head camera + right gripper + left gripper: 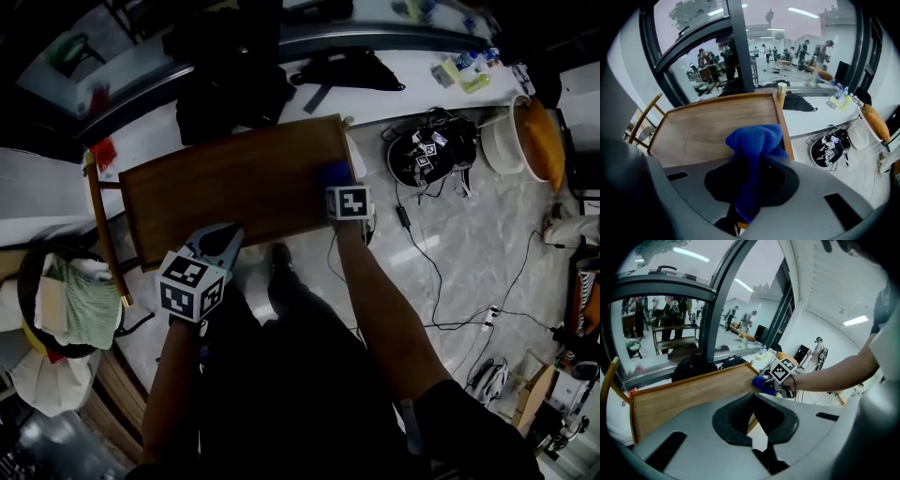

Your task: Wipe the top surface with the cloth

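A brown wooden table top (234,183) with a raised rim lies below me. My right gripper (336,185) is at the table's right near corner, shut on a blue cloth (330,172). In the right gripper view the blue cloth (754,140) bunches out of the jaws and rests on the wooden top (703,126) near its right rim. My left gripper (219,244) hovers at the table's near edge, left of centre, and its jaws look shut with nothing in them. From the left gripper view, the table top (684,397) stretches away to the right gripper (774,386) and the cloth (763,383).
Black bags (234,75) lie on the ledge behind the table. A wooden chair (98,211) stands at the table's left, with a basket of cloths (66,300) beside it. On the floor to the right are a black helmet (427,155), a white basin (511,141) and cables (441,281).
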The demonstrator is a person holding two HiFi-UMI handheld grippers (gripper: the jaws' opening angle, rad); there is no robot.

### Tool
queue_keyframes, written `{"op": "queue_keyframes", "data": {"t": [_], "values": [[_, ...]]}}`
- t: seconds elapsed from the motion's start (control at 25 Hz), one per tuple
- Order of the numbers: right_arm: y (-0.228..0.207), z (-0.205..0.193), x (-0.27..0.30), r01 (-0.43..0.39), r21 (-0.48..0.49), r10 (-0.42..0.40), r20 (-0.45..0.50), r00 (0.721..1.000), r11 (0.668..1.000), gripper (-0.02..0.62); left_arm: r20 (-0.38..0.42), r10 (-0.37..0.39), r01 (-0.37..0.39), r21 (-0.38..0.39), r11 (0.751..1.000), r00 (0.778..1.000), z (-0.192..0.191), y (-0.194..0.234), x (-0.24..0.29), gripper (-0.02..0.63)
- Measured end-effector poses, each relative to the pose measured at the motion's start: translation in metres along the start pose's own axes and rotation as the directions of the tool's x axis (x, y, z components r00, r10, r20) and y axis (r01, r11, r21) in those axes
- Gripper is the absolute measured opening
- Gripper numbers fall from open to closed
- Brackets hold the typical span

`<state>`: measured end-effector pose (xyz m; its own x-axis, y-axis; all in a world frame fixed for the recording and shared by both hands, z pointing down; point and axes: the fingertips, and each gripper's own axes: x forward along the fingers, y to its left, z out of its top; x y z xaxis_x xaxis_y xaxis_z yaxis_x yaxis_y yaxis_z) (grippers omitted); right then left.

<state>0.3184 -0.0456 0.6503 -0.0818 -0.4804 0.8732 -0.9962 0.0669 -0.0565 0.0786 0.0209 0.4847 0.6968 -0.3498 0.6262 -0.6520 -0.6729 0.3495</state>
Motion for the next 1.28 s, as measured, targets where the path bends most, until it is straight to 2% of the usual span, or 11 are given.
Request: {"op": "queue_keyframes", "data": {"t": [0.12, 0.2, 0.28, 0.44, 0.6, 0.72, 0.8, 0.88, 1.0, 1.08, 1.28], "values": [[0.001, 0.0, -0.003, -0.001, 0.028, 0.0, 0.029, 1.0, 1.0, 0.068, 0.006, 0.01, -0.01, -0.001, 1.0, 1.0, -0.005, 0.008, -0.016, 0.011], [0.021, 0.005, -0.01, -0.05, 0.039, 0.047, 0.074, 0.996, 0.998, 0.069, 0.016, 0.025, -0.025, -0.007, 1.0, 1.0, -0.01, 0.02, -0.034, 0.011], [0.062, 0.013, -0.021, -0.136, 0.045, 0.129, 0.131, 0.983, 0.99, 0.067, 0.027, 0.047, -0.047, -0.019, 0.999, 0.999, -0.017, 0.037, -0.057, 0.011], [0.196, 0.021, -0.033, -0.326, 0.0, 0.321, 0.171, 0.931, 0.945, 0.069, 0.035, 0.097, -0.095, -0.044, 0.994, 0.995, -0.036, 0.074, -0.112, 0.011], [0.357, 0.011, -0.03, -0.51, -0.032, 0.509, 0.141, 0.849, 0.859, 0.069, 0.027, 0.152, -0.151, -0.055, 0.987, 0.988, -0.063, 0.119, -0.178, 0.011], [0.462, 0.0, -0.023, -0.598, -0.078, 0.603, 0.094, 0.792, 0.798, 0.069, 0.02, 0.199, -0.197, -0.072, 0.978, 0.98, -0.089, 0.156, -0.224, 0.011], [0.515, -0.013, -0.015, -0.627, -0.096, 0.633, 0.05, 0.773, 0.773, 0.069, 0.008, 0.225, -0.223, -0.082, 0.971, 0.974, -0.108, 0.175, -0.248, 0.011], [0.555, -0.028, -0.004, -0.633, -0.112, 0.637, -0.003, 0.771, 0.766, 0.069, -0.005, 0.242, -0.241, -0.096, 0.966, 0.97, -0.125, 0.191, -0.267, 0.011], [0.582, -0.046, 0.015, -0.585, -0.173, 0.582, -0.071, 0.81, 0.793, 0.069, -0.025, 0.247, -0.248, -0.11, 0.962, 0.969, -0.143, 0.207, -0.282, 0.011], [0.583, -0.05, 0.025, -0.545, -0.214, 0.541, -0.081, 0.837, 0.811, 0.067, -0.036, 0.237, -0.24, -0.107, 0.965, 0.971, -0.148, 0.211, -0.284, 0.011], [0.566, -0.051, 0.029, -0.514, -0.242, 0.501, -0.117, 0.858, 0.823, 0.067, -0.027, 0.198, -0.2, -0.081, 0.976, 0.98, -0.136, 0.204, -0.268, 0.011]]}}
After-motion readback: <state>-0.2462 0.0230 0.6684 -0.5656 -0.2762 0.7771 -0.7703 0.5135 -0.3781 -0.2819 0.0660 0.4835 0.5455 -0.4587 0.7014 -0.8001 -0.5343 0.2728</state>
